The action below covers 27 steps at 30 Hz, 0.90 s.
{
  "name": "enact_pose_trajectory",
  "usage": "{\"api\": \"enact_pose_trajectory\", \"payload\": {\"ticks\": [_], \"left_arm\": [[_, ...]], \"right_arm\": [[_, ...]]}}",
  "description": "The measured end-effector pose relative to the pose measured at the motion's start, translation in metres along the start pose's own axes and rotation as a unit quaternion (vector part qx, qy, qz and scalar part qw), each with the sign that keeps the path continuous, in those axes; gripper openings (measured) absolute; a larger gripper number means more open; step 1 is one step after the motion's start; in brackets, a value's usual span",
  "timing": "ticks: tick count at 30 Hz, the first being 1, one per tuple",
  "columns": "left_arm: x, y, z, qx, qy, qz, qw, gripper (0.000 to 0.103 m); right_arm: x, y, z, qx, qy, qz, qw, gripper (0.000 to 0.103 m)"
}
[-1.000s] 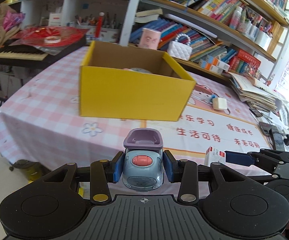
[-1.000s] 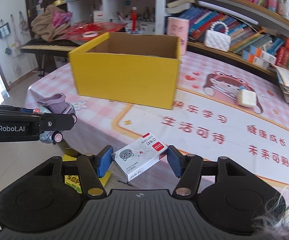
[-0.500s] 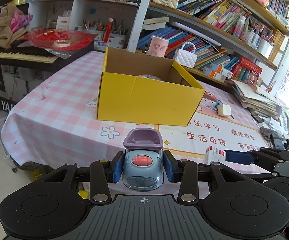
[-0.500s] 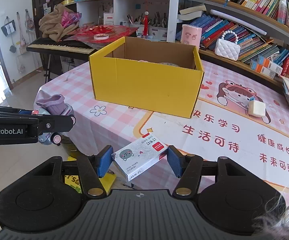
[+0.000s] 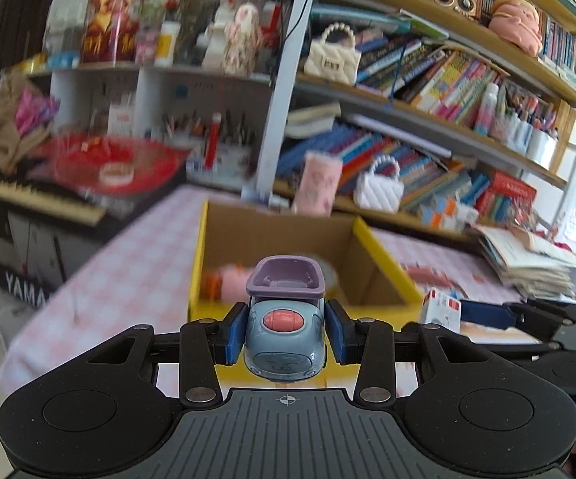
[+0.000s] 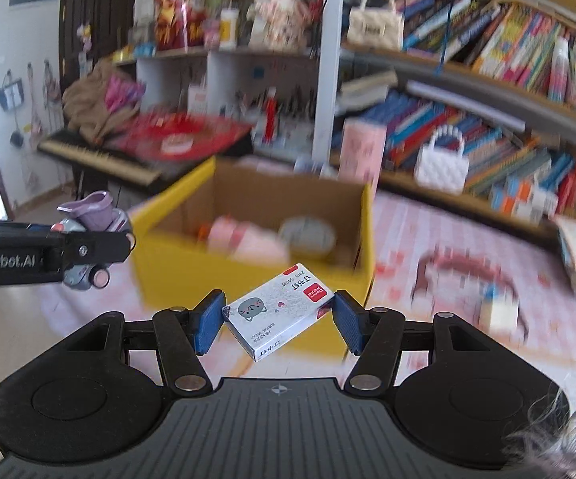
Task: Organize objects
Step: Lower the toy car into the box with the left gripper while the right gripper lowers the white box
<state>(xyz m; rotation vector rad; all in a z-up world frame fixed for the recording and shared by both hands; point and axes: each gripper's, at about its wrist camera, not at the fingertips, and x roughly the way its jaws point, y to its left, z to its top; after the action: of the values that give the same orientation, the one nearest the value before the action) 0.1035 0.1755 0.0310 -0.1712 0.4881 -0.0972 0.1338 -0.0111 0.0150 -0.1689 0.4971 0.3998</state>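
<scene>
My left gripper [image 5: 285,337] is shut on a blue toy car [image 5: 284,335] with a purple tub on top. It hangs above the near wall of the open yellow cardboard box [image 5: 383,267]. My right gripper [image 6: 278,321] is shut on a small white staples box [image 6: 278,309] with a cat face, held in the air before the yellow box [image 6: 248,275]. The yellow box holds a pink item [image 6: 244,239] and a grey round item [image 6: 308,233]. The left gripper with the car also shows in the right wrist view [image 6: 88,239], and the staples box in the left wrist view [image 5: 441,309].
The box stands on a table with a pink checked cloth [image 5: 128,263]. A white block [image 6: 501,311] lies on the mat at right. Bookshelves [image 5: 447,92] run behind the table, a keyboard piano [image 5: 28,195] stands at left, and a paper stack [image 5: 535,255] sits at right.
Both grippers have risen and moved forward toward the yellow box, so its inside now shows. The toy car and the staples box stay held.
</scene>
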Motion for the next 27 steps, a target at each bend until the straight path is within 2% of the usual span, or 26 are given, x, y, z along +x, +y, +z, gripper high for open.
{"api": "enact_pose_trajectory", "payload": {"ticks": [4, 10, 14, 20, 23, 27], "left_arm": [[0.037, -0.01, 0.019, 0.007, -0.006, 0.02, 0.9997, 0.04], [0.09, -0.019, 0.023, 0.012, 0.024, 0.052, 0.9983, 0.04], [0.113, -0.019, 0.023, 0.025, 0.046, 0.07, 0.9962, 0.04], [0.138, -0.017, 0.016, 0.024, 0.087, 0.081, 0.9926, 0.04], [0.144, -0.017, 0.012, 0.013, 0.099, 0.082, 0.9916, 0.04], [0.147, -0.013, 0.011, -0.008, 0.11, 0.077, 0.991, 0.04]], "right_arm": [[0.042, -0.014, 0.026, -0.031, 0.002, -0.019, 0.999, 0.057], [0.105, -0.019, 0.032, -0.106, 0.047, -0.014, 0.993, 0.057], [0.132, -0.022, 0.03, -0.142, 0.072, 0.004, 0.987, 0.057], [0.145, -0.025, 0.035, -0.165, 0.096, 0.071, 0.979, 0.057], [0.148, -0.03, 0.036, -0.144, 0.115, 0.093, 0.978, 0.057], [0.158, -0.043, 0.035, -0.081, 0.149, 0.123, 0.978, 0.057]]}}
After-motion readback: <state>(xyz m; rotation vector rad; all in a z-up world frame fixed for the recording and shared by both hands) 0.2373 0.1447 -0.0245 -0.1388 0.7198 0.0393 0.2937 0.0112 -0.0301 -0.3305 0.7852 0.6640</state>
